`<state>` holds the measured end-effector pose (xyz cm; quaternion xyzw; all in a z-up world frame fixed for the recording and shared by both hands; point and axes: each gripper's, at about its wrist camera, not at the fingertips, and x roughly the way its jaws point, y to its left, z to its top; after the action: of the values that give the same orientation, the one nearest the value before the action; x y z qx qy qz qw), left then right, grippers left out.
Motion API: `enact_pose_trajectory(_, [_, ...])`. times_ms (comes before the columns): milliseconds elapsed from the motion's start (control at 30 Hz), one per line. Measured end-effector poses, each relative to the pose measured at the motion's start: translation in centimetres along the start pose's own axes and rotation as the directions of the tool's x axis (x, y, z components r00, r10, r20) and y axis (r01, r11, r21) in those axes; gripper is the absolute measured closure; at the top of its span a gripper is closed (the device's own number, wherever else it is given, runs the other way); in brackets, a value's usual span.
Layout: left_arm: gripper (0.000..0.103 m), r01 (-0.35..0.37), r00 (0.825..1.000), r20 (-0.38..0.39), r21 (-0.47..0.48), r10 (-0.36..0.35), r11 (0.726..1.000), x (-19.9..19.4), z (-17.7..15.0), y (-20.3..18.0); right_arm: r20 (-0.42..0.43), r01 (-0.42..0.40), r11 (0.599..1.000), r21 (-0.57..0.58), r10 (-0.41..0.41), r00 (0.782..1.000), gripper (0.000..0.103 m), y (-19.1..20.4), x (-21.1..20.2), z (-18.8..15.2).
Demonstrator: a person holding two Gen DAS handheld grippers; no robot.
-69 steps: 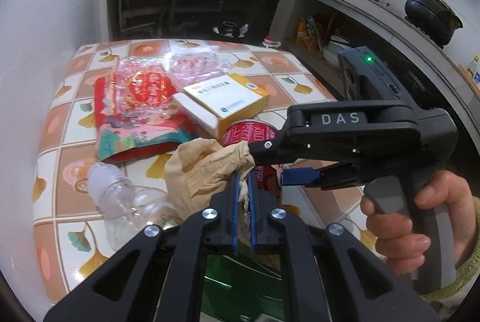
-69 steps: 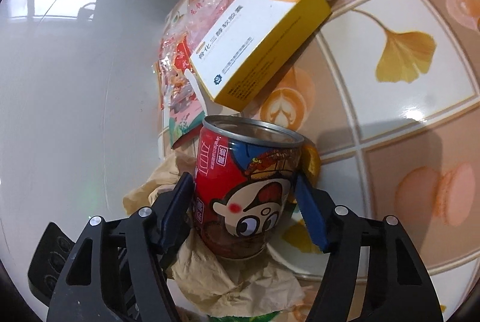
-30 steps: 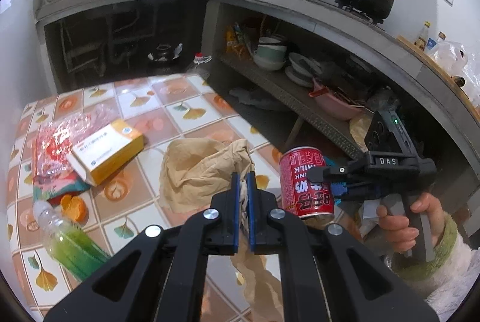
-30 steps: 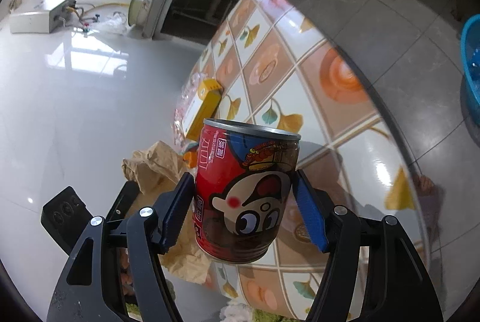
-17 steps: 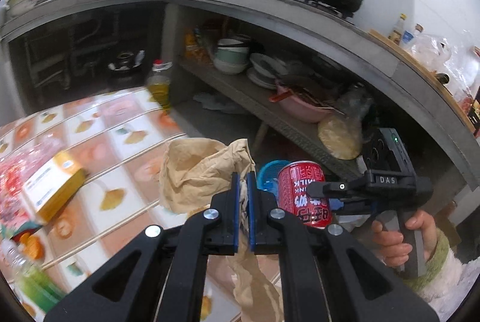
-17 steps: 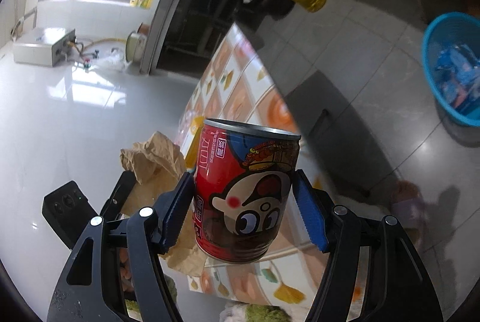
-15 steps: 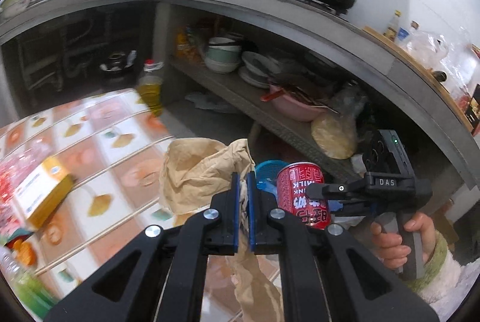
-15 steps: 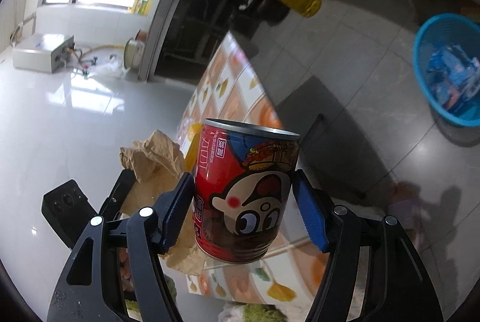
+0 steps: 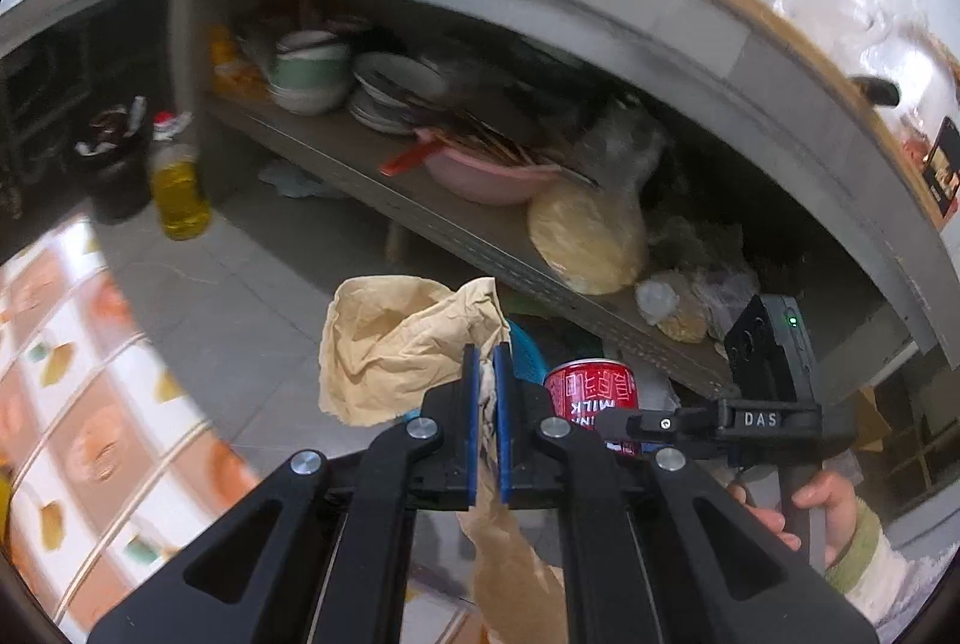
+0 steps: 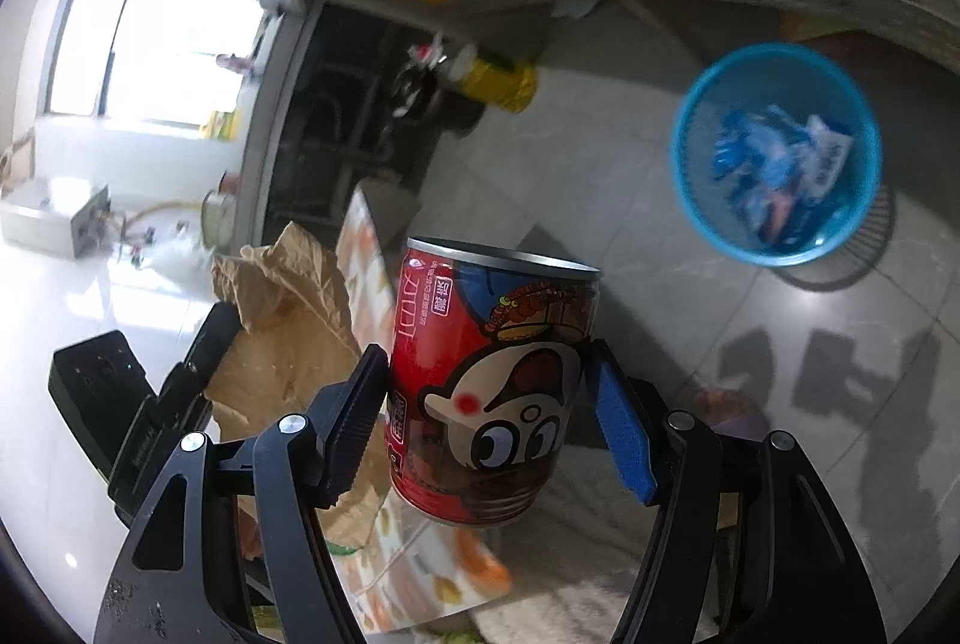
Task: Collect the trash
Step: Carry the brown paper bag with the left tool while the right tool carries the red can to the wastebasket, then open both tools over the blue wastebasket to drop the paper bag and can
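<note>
My left gripper point(image 9: 487, 374) is shut on a crumpled brown paper bag point(image 9: 396, 338), held in the air beyond the table edge; the bag also shows in the right wrist view point(image 10: 282, 308). My right gripper point(image 10: 489, 392) is shut on a red milk can point(image 10: 489, 392) with a cartoon face, held upright above the floor; the can also shows in the left wrist view point(image 9: 591, 392). A blue waste basket point(image 10: 774, 152) with wrappers in it stands on the floor, ahead and to the right of the can. In the left wrist view only its blue rim point(image 9: 528, 350) peeks out behind the bag.
The tiled table point(image 9: 90, 404) lies at lower left. A low shelf point(image 9: 456, 218) holds bowls, plates and a pink basin. A bottle of yellow oil point(image 9: 177, 194) and a dark pot stand on the grey floor. The counter runs above.
Both grippers have swung right, away from the table, with the bag and the can still held. The blue basket has come closer and larger in the right wrist view.
</note>
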<state>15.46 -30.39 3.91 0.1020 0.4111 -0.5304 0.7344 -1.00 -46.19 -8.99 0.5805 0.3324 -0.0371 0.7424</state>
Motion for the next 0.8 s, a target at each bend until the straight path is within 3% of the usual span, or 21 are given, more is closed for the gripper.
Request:
enact_pose_trajectory(200, [0.099, 0.039, 0.992, -0.117, -0.004, -0.039, 0.999, 7.2, 1.8, -1.4, 0.053, 0.046, 0.996, 0.073, -0.050, 0.997, 0.040, -3.5, -1.3, 1.1])
enact_pose_trajectory(400, [0.099, 0.059, 0.968, -0.241, -0.057, -0.071, 0.997, 14.9, 3.0, -1.2, 0.069, 0.128, 0.986, 0.107, -0.135, 0.988, 0.040, -6.2, -1.5, 2.7])
enact_pose_trajectory(667, [0.098, 0.029, 0.926, -0.375, -0.059, -0.049, 0.998, 24.8, 3.7, -1.1, 0.056, 0.230, 0.965, 0.127, -0.238, 0.970, 0.040, -8.7, 1.4, 6.0])
enact_pose_trajectory(800, [0.098, 0.006, 0.917, -0.399, -0.031, -0.018, 1.000, 28.0, 4.1, -0.8, 0.031, 0.266, 0.955, 0.130, -0.272, 0.962, 0.040, -9.6, 3.8, 7.9])
